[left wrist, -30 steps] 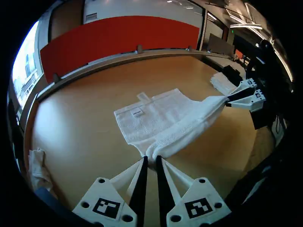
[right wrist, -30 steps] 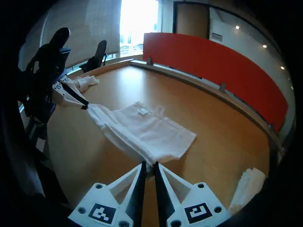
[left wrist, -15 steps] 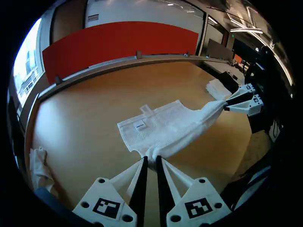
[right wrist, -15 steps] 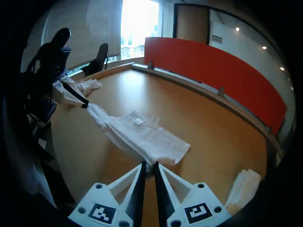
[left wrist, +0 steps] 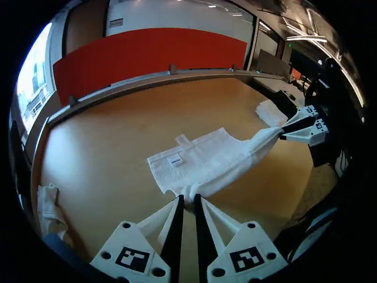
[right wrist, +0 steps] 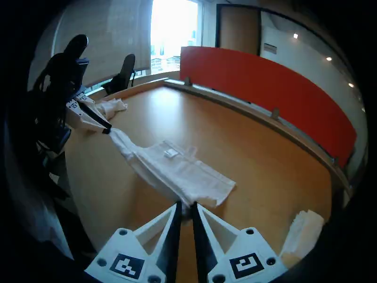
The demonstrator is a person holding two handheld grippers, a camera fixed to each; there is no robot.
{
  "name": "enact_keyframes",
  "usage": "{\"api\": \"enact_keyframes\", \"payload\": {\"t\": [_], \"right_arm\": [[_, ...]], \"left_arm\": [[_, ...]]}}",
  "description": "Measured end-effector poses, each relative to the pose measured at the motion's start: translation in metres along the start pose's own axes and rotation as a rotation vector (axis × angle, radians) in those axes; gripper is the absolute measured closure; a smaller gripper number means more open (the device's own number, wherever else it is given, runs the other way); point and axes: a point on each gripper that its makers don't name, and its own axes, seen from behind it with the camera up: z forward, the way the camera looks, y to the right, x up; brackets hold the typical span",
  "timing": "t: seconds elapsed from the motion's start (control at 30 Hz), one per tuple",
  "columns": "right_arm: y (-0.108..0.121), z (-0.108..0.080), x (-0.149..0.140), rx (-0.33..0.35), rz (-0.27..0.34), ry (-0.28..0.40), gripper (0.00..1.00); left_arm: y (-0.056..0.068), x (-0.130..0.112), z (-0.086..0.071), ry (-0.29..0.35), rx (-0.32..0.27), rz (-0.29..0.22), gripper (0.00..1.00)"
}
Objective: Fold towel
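Note:
A white towel (left wrist: 207, 160) with a small label lies partly on the wooden table (left wrist: 108, 132), its near edge pulled up and stretched between the two grippers. My left gripper (left wrist: 187, 202) is shut on one corner of that edge. In the left gripper view, the right gripper (left wrist: 284, 131) pinches the other corner at the far right. In the right gripper view, the towel (right wrist: 181, 172) runs from my right gripper (right wrist: 184, 207), shut on its corner, to the left gripper (right wrist: 106, 130) at the left. The far half of the towel rests flat on the table.
A red partition (left wrist: 151, 52) runs along the table's far edge. A crumpled white cloth (left wrist: 47, 207) lies near the left edge in the left gripper view. A folded white cloth (right wrist: 304, 231) sits at the lower right in the right gripper view. An office chair (right wrist: 120, 70) stands beyond the table.
Both grippers have lifted and drawn back with the towel's edge. The towel slid toward them and looks smaller and more stretched than a second ago.

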Motion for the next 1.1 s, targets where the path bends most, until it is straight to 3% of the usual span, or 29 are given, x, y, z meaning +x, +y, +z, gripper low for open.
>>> {"api": "enact_keyframes", "payload": {"t": [0.47,0.87,1.1], "right_arm": [[0.02,0.019,0.01,-0.006,-0.046,-0.033,0.84],[0.042,0.053,0.01,-0.026,-0.024,-0.06,0.84],[0.048,0.068,-0.001,-0.028,-0.013,-0.091,0.84]], "left_arm": [[-0.014,0.016,0.02,0.009,0.01,-0.003,0.84],[-0.035,0.032,0.055,0.014,0.05,-0.016,0.84],[-0.042,0.024,0.076,-0.013,0.059,-0.026,0.84]]}}
